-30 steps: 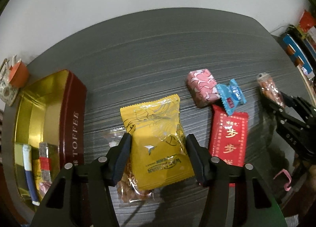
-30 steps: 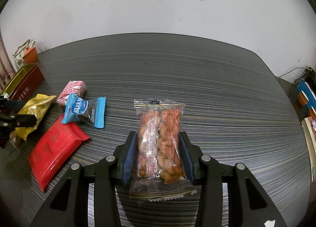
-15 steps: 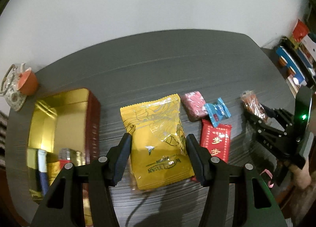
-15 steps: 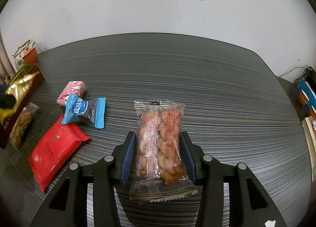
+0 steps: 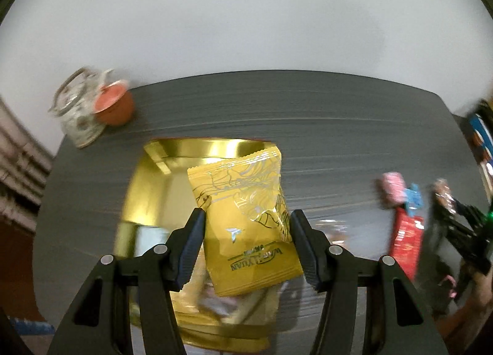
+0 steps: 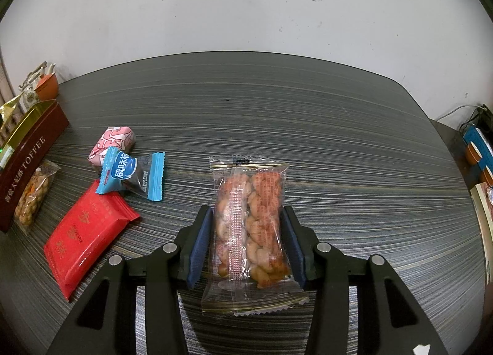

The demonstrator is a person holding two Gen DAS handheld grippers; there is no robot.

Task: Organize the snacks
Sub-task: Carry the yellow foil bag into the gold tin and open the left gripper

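My left gripper [image 5: 245, 231] is shut on a yellow snack packet [image 5: 246, 219] and holds it in the air over the open gold-lined toffee tin [image 5: 197, 151]. Several small snacks lie in the tin's near end, blurred. My right gripper [image 6: 246, 237] is shut on a clear packet of reddish peanuts [image 6: 249, 219], low over the dark striped table [image 6: 339, 139]. In the right wrist view the toffee tin [image 6: 27, 157] stands at the far left, with a clear nut packet [image 6: 32, 197] beside it.
A red packet [image 6: 86, 231], a blue wrapped candy [image 6: 129, 173] and a pink wrapped candy [image 6: 112, 145] lie left of my right gripper. A glass teapot [image 5: 77, 114] and an orange cup [image 5: 114, 105] stand at the table's back left corner. Boxes sit off the right edge [image 6: 477, 145].
My left gripper has lifted the yellow packet off the table and carried it left, over the tin. My right gripper has stayed in place with the peanut packet.
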